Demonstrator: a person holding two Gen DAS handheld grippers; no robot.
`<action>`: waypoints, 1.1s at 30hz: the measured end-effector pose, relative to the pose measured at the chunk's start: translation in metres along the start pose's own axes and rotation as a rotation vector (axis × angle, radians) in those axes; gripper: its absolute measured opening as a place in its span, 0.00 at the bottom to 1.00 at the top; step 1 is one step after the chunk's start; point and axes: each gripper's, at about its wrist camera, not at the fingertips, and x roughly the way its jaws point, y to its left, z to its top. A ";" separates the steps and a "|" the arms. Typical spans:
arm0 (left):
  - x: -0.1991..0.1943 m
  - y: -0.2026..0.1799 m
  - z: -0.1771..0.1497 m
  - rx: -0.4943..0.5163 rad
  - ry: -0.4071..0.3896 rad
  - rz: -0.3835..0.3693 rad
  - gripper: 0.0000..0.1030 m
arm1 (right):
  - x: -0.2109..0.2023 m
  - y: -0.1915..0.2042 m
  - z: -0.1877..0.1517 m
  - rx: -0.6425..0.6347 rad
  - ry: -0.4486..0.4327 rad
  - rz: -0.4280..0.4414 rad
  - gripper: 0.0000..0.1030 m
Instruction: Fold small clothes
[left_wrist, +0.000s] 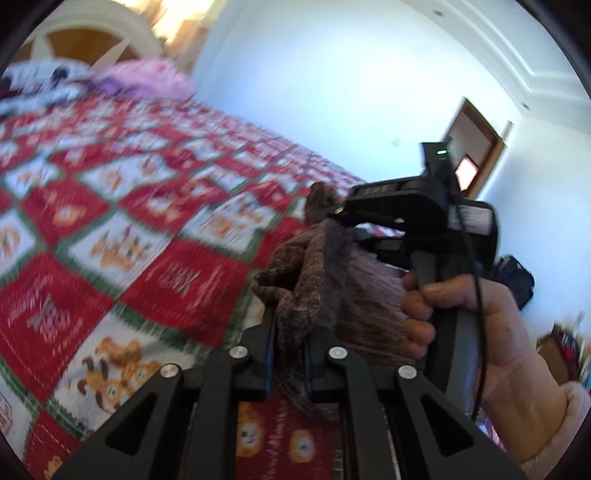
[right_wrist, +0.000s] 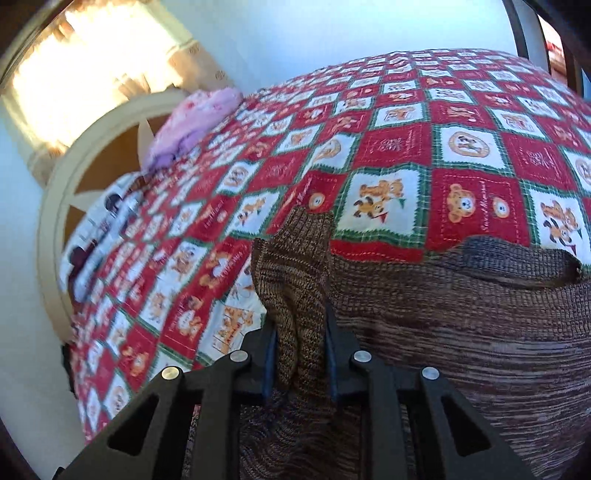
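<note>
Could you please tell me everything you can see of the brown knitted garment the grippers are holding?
The brown garment is a mottled, ribbed knit, apparently a small sweater. Its bulk spreads over the red patchwork bedspread, with an opening showing at its far edge. One bunched fold stands pinched in the right gripper, another in the left gripper, both with jaws closed on the cloth. It looks soft and crumpled, not yet folded.

Two close wrist views, shared bedspread

Bedspread smeared by motion blur in left view, prints unreadable. Sweater cut off by bottom and right edges in right view. Right gripper tips buried in knit. Sleeve cropped at frame edge. Pink bundle blurred, unidentifiable.
</note>
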 end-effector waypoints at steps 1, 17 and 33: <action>-0.001 -0.006 0.001 0.031 -0.007 -0.004 0.12 | -0.002 -0.003 0.001 0.004 0.001 0.004 0.21; 0.004 -0.094 -0.028 0.362 0.010 -0.136 0.12 | -0.050 -0.082 -0.012 0.134 -0.040 0.091 0.20; 0.017 -0.163 -0.062 0.505 0.075 -0.242 0.12 | -0.103 -0.146 -0.027 0.161 -0.084 0.075 0.20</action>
